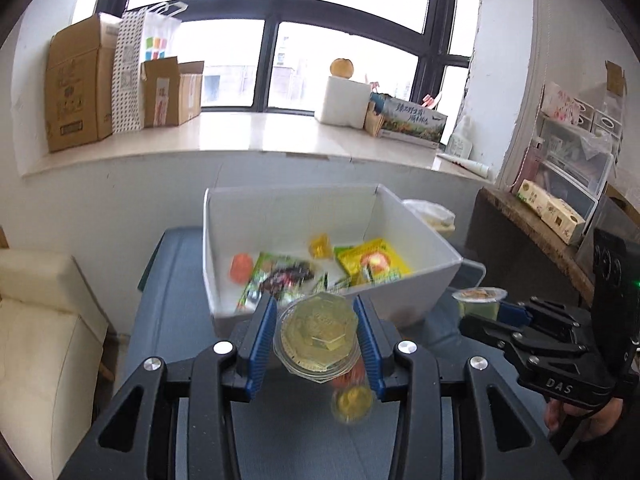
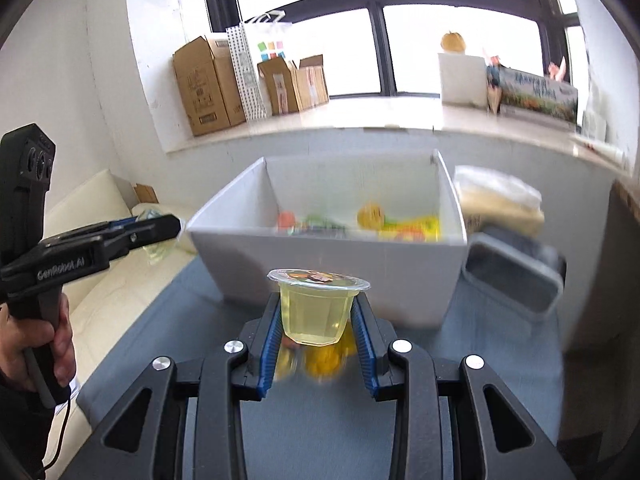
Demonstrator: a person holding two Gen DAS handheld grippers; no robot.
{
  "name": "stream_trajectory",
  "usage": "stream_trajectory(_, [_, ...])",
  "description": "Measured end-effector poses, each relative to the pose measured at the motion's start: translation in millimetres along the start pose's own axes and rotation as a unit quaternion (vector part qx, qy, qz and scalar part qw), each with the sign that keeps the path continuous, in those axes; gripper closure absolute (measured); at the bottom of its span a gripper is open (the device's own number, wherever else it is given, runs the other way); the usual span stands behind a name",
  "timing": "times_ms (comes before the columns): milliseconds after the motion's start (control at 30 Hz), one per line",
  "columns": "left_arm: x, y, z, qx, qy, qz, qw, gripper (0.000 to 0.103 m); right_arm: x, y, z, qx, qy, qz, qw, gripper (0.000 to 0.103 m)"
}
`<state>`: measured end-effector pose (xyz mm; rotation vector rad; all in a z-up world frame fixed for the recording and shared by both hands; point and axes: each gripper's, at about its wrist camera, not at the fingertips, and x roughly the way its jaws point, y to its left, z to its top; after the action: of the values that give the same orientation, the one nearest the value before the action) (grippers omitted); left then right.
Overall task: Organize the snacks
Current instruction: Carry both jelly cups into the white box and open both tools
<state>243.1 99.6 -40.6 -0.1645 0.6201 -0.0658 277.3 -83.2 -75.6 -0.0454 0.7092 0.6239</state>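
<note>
My left gripper [image 1: 316, 334] is shut on a clear jelly cup with a gold lid [image 1: 318, 332], held just in front of the white box [image 1: 416, 292]. My right gripper [image 2: 316, 320] is shut on a pale yellow jelly cup [image 2: 314, 308], upright, held above the blue surface before the white box [image 2: 320, 264]. The right gripper also shows in the left wrist view [image 1: 480, 304] at the right with its cup [image 1: 478, 295]. The box holds several snack packets [image 1: 372, 264]. More jelly cups [image 1: 352, 400] lie blurred below my left gripper.
The box stands on a blue surface [image 1: 168, 320]. A grey lidded container [image 2: 516, 276] and a bagged item [image 2: 496, 200] sit right of the box. A cream sofa [image 1: 40, 320] is to the left. Cardboard boxes [image 1: 80, 84] stand on the windowsill.
</note>
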Motion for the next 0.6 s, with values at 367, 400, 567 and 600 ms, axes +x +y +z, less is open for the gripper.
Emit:
stream_trajectory(367, [74.3,5.1,56.5,0.021,0.014,-0.003,0.9997,0.059,61.9,-24.2,65.9,-0.001,0.013,-0.023,1.000,0.066])
stream_trajectory(400, [82.7,6.6,57.4,0.027,0.016,0.003,0.9995,0.059,68.5,-29.2,66.9,0.005,0.019,-0.023,1.000,0.066])
stream_trajectory(567, [108.8,18.2,54.0,0.013,0.039,0.013,0.9990,0.052,90.0,-50.6,64.9,0.040,0.040,-0.032,0.998,0.061])
stream_trajectory(600, [112.8,20.8,52.0,0.009,0.046,0.018,0.9987,0.031,94.6,-54.8,64.2,0.049,0.053,-0.035,0.997,0.027])
